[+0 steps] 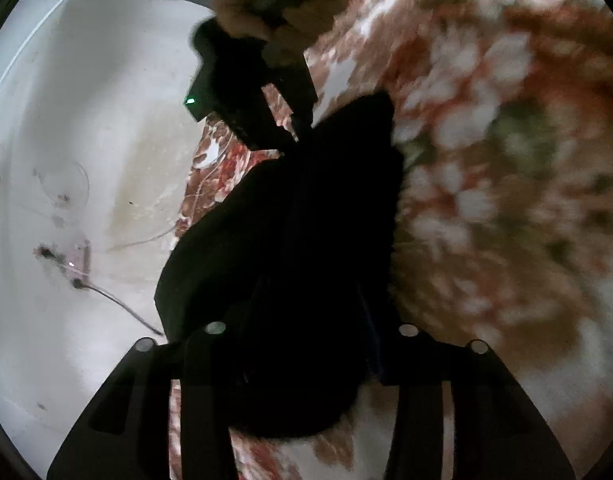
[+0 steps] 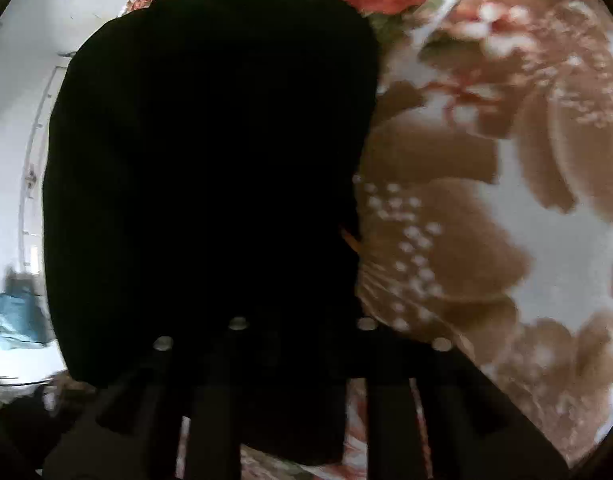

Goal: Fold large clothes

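A black garment (image 1: 290, 248) hangs stretched between both grippers, above a floral bedspread (image 1: 486, 160). My left gripper (image 1: 306, 340) is shut on one end of it, the cloth bunched between the fingers. In the left wrist view my right gripper (image 1: 302, 132), held by a hand (image 1: 258, 8), pinches the far end. In the right wrist view the black garment (image 2: 210, 168) fills the middle and hides the fingertips of my right gripper (image 2: 302, 332), which is shut on it. The bedspread (image 2: 486, 184) lies to the right.
A white wall (image 1: 86, 120) with a small pink device and cable (image 1: 80, 262) is at the left. In the right wrist view a teal cloth (image 2: 14, 316) and clutter lie at the lower left near a white wall (image 2: 22, 80).
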A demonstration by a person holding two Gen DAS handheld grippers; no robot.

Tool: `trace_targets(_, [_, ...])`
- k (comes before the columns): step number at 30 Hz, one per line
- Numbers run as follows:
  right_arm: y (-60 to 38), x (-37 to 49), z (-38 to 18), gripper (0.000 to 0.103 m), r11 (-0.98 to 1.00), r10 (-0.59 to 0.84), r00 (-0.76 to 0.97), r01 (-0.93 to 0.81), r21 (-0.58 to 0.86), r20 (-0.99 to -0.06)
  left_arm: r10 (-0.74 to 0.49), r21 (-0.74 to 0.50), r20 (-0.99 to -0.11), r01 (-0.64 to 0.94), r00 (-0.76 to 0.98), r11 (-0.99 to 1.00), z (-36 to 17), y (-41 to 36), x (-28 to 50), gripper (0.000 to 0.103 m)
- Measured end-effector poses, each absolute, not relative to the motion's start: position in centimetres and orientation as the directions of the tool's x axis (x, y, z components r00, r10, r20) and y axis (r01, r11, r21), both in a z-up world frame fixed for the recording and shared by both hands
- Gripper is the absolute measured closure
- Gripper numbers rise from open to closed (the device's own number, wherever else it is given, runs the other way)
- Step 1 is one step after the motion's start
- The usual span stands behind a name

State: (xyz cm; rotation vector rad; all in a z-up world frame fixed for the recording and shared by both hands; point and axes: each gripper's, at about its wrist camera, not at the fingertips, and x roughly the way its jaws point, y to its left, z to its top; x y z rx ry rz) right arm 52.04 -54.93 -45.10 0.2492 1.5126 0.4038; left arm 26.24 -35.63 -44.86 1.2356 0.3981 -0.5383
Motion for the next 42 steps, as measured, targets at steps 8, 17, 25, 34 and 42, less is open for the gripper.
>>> trace_targets(8, [-51.6, 52.2, -38.5, 0.015, 0.945, 0.285, 0.089, -0.194, 0.264, -0.954, -0.183, 0.549, -0.628, 0.596, 0.757, 0.586, -35.4, -29.5, 30.1, 0.007])
trace_targets(17, [-44.6, 58.8, -33.5, 0.005, 0.983, 0.103, 0.380, -0.179, 0.037, -0.919, -0.297, -0.012, -0.719, 0.416, 0.629, 0.909, -35.2, -24.5, 42.9, 0.005])
trace_targets(25, [-44.4, 62.1, -43.2, 0.005, 0.979, 0.041, 0.336, -0.202, -0.029, -0.941, -0.322, -0.050, -0.754, 0.439, 0.573, 0.897, -42.1, -23.1, 43.7, 0.004])
trace_targets(34, [-47.3, 58.7, -42.4, 0.005, 0.974, -0.014, 0.417, -0.201, -0.107, -0.909, -0.290, -0.010, -0.777, 0.451, 0.558, 0.893, -42.6, -22.6, 43.5, 0.004])
trace_targets(42, [-46.1, 53.1, -35.3, 0.005, 0.984, 0.082, 0.480, -0.175, -0.004, -0.874, -0.306, -0.103, -0.731, 0.344, 0.610, 0.933, -35.5, -20.2, 49.0, 0.005])
